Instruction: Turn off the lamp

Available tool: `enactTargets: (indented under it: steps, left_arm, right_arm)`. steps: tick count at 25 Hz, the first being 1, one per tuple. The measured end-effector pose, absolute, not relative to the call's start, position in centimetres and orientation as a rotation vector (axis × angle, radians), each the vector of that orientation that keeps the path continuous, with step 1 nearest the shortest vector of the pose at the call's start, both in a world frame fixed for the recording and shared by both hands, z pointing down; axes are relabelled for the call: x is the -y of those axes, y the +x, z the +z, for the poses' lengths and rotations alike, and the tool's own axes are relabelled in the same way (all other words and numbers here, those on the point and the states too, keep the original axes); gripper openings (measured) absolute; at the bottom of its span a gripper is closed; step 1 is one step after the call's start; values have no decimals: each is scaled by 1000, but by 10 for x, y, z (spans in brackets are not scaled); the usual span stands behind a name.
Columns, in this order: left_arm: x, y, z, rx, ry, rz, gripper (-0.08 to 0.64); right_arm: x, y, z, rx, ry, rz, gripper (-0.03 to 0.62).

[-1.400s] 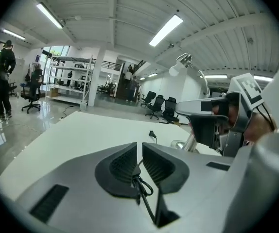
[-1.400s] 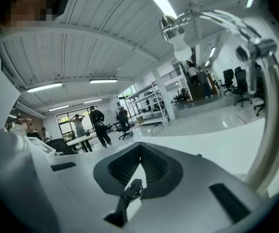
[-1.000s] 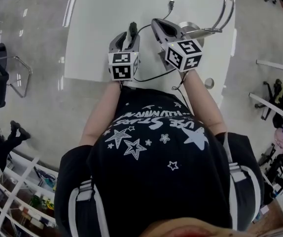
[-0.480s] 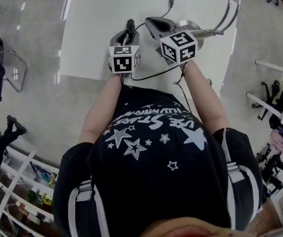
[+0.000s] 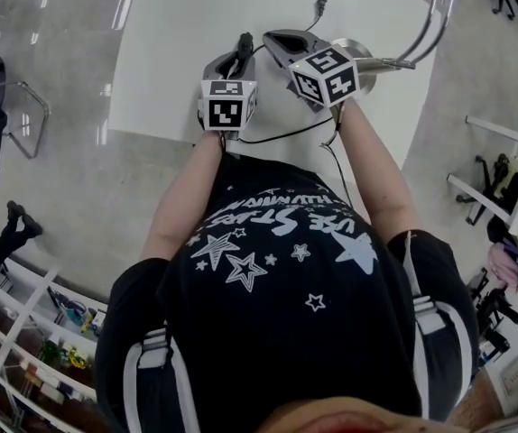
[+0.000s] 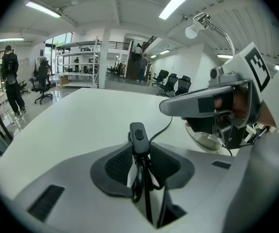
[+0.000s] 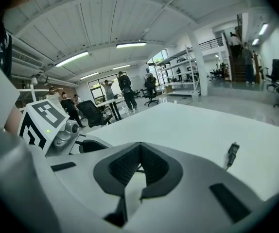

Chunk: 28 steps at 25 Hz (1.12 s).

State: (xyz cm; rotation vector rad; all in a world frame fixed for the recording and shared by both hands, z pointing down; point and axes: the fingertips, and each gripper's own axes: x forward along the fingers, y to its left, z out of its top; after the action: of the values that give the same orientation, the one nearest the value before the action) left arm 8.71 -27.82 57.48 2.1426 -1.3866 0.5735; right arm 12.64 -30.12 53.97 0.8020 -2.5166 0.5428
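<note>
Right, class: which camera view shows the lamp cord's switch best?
The left gripper view: the switch stands upright, close up, between the closing jaws of the left gripper. The head view shows it only as a small dark shape; the right gripper view doesn't show it.

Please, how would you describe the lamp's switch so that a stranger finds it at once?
On the white rectangular table, follow the thin black cord from the chrome gooseneck lamp's round base. The small black oblong switch stands between the left gripper's closing jaws. Unlike the loose plug beyond, it carries a rocker button.
</note>
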Motion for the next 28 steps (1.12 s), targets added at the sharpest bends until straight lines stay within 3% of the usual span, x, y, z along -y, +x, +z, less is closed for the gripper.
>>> enactTargets:
  steps: [14,28]
  left_arm:
    - [275,85,582,1377,2211,687,127]
    - [274,89,578,1382,2234,715,127]
  right_arm:
    - [291,84,567,2444,455,488,6]
    - [290,85,575,2314,401,476,5]
